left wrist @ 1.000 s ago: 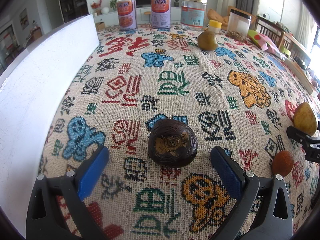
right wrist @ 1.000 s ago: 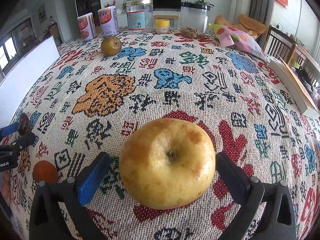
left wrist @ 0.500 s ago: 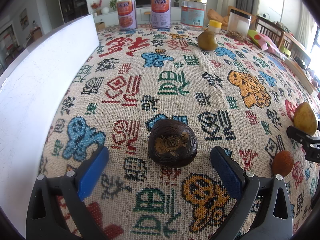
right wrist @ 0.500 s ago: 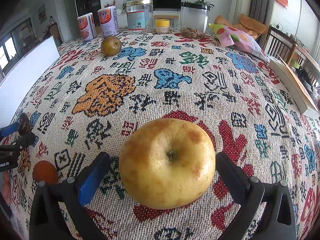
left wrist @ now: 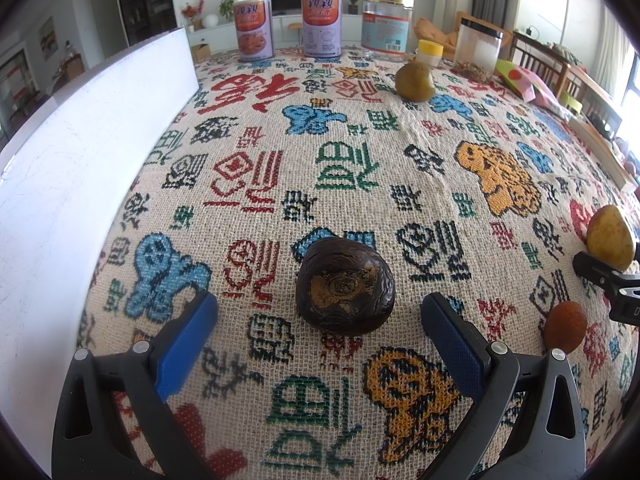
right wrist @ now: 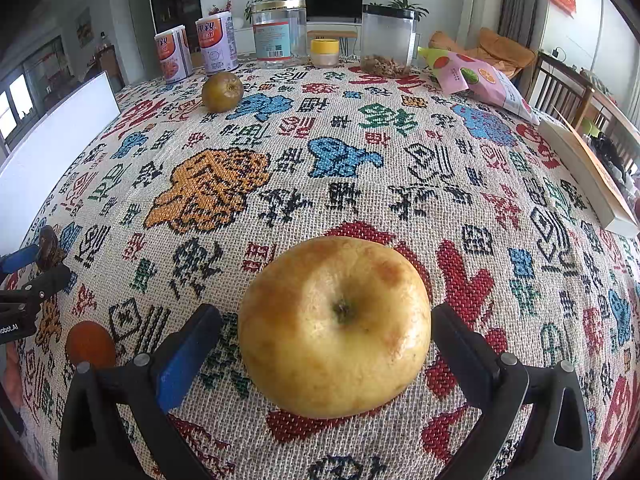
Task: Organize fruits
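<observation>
A woven tablecloth (left wrist: 352, 152) with coloured characters covers the table. The left gripper (left wrist: 320, 320) is spread wide around a dark wrinkled fruit (left wrist: 345, 286) without touching it, and the right gripper (right wrist: 326, 332) is likewise apart around a yellow apple (right wrist: 334, 326). A small orange fruit (right wrist: 90, 345) lies between the tools, a green-brown pear (right wrist: 222, 91) sits far off near the tins (right wrist: 194, 50), and a white board (left wrist: 72, 168) borders the left side.

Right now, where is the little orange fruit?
The little orange fruit sits on the tablecloth at the right wrist view's lower left, between the two grippers, left of the big yellow apple.
</observation>
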`<control>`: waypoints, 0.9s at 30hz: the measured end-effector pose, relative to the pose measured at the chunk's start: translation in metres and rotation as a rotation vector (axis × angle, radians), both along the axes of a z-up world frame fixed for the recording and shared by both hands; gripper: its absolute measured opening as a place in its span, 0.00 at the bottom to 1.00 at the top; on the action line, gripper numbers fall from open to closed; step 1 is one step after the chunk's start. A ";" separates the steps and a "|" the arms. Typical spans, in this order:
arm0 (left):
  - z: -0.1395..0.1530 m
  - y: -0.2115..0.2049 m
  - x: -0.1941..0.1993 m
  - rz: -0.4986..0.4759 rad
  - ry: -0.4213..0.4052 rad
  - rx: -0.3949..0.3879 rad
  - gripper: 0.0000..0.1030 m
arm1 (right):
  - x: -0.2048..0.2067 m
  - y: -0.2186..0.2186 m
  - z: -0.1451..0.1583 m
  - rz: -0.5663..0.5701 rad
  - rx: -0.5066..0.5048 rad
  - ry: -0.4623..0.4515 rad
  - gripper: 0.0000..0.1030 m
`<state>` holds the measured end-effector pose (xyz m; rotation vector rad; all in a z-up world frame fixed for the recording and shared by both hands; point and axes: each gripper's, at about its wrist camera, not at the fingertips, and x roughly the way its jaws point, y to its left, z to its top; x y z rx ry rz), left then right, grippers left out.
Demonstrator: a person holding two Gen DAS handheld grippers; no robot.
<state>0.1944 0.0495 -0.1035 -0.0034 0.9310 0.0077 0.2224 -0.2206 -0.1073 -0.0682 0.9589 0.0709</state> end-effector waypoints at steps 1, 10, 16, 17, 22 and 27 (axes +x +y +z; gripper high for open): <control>0.000 0.000 0.000 -0.001 0.000 -0.004 0.99 | 0.000 0.000 0.000 0.000 0.000 0.000 1.00; 0.011 0.032 -0.022 -0.168 0.021 -0.157 0.98 | 0.000 0.000 0.000 0.000 0.000 0.000 1.00; 0.011 0.003 -0.006 -0.204 0.003 -0.027 0.96 | 0.000 0.000 0.000 0.000 0.000 0.000 1.00; 0.009 -0.001 -0.001 -0.199 0.003 -0.014 0.91 | 0.000 0.000 0.000 0.000 0.000 0.000 1.00; 0.012 0.002 0.005 -0.145 0.015 -0.025 0.41 | 0.006 -0.001 0.001 0.006 0.010 0.028 1.00; 0.023 0.012 -0.014 -0.139 -0.011 -0.040 0.41 | 0.007 -0.036 0.026 0.052 0.232 0.125 1.00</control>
